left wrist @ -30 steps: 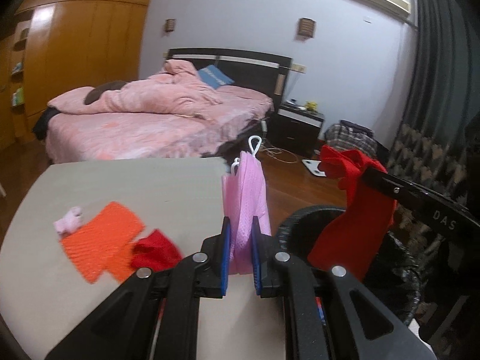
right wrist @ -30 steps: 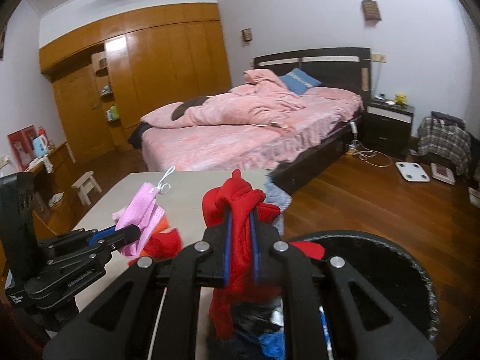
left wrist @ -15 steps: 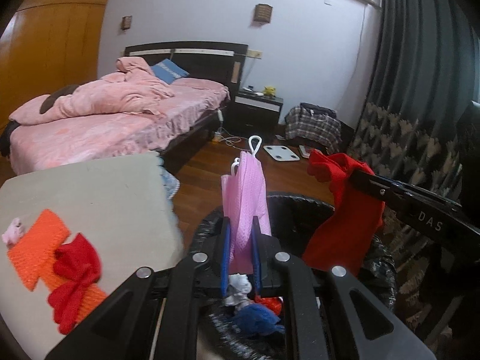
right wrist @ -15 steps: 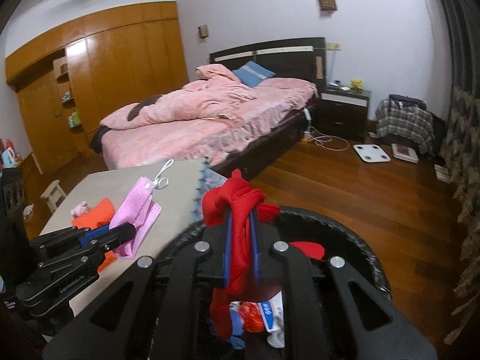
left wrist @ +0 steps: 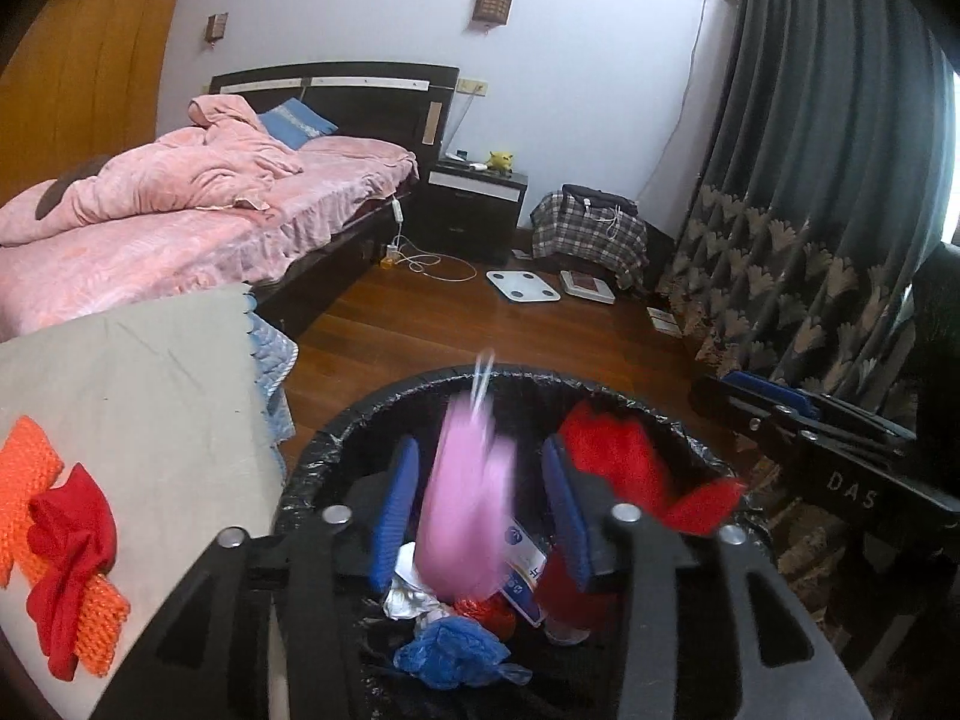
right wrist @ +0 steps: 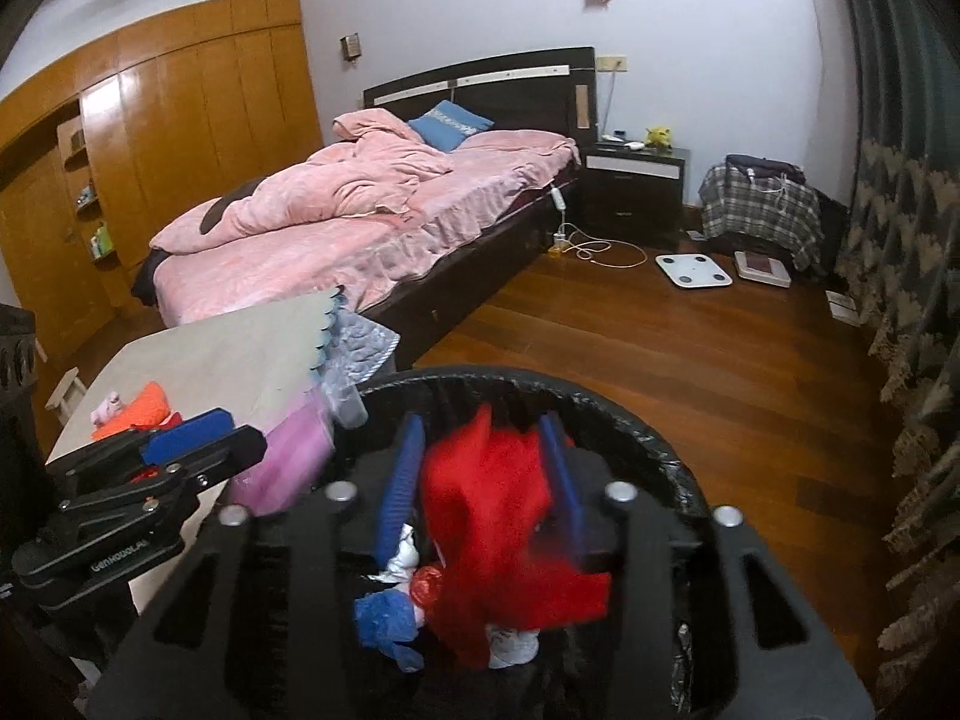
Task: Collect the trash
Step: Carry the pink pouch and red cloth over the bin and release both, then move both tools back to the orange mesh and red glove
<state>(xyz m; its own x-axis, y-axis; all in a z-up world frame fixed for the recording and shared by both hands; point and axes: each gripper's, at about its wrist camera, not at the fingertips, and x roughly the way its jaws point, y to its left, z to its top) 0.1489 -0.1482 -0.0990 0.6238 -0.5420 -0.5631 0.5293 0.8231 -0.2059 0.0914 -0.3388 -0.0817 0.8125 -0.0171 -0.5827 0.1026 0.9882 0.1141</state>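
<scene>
The bin [left wrist: 708, 456] stands on the floor [left wrist: 456, 330] just right of the table [left wrist: 138, 384]. 2 cloths [left wrist: 66, 546] lie on the table. The bed [right wrist: 384, 222] is behind the table, the nightstand [right wrist: 636, 186] to its right.

1. The pink mesh piece [left wrist: 471, 498] is smearing into a motion blur at lower centre, its outline unreadable.
2. The red cloth [right wrist: 498, 516] is blurring likewise at lower centre.
3. The black bin [left wrist: 600, 387] is being cut off by the bottom edge, its floor hidden under trash.
</scene>
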